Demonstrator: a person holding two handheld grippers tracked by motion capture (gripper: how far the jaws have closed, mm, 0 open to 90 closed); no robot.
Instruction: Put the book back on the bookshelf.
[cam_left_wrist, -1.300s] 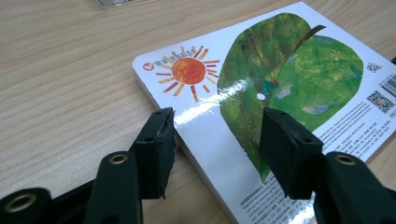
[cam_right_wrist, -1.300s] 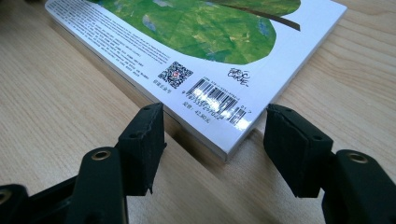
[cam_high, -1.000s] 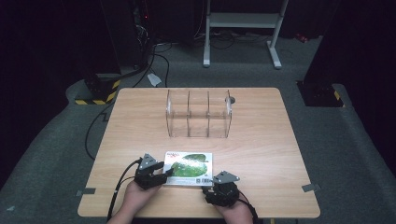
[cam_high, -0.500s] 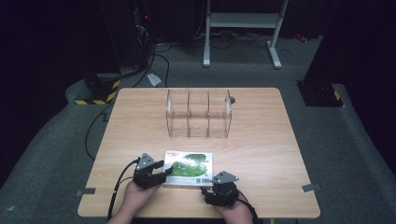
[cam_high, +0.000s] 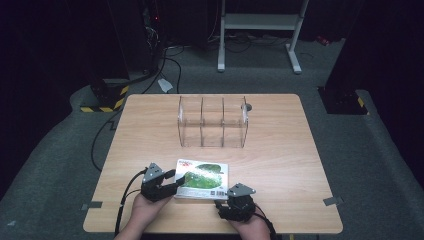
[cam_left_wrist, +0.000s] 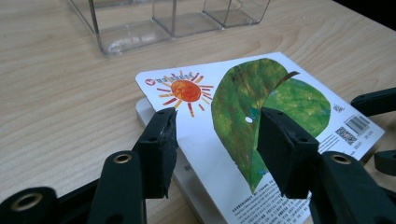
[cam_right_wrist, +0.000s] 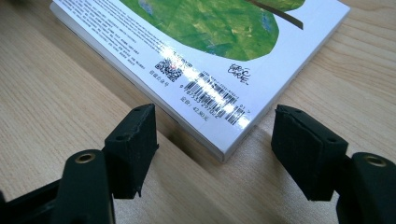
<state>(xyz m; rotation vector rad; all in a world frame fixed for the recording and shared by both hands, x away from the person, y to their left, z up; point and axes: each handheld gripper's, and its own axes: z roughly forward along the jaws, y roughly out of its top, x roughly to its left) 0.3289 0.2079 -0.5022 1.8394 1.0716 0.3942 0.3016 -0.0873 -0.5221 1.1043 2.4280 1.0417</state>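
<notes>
The flat white board book with a green leaf and an orange sun on its cover (cam_high: 201, 178) lies on the pale wooden worktop (cam_high: 280, 150) near its front edge, well short of the clear plastic three-compartment organiser (cam_high: 212, 121) that stands toward the far side, its compartments bare as far as can be seen. Judging from this, the work looks to be at an early stage: if the book is meant for the organiser, lifting, carrying and slotting it all remain. The left tongs (cam_high: 172, 179) sit at the book's left end; in the left gripper view the cover appears raised off the pages, and the two black jaws (cam_left_wrist: 212, 140) stand apart either side of that lifted edge, one pad low beside the pages, the other over the leaf, not visibly pressing. The right tongs (cam_right_wrist: 215, 149) hover at the book's near right corner, by the barcode, with the corner pointing into the gap; their jaws have just been opening and stand released, clear of the book on both sides.
</notes>
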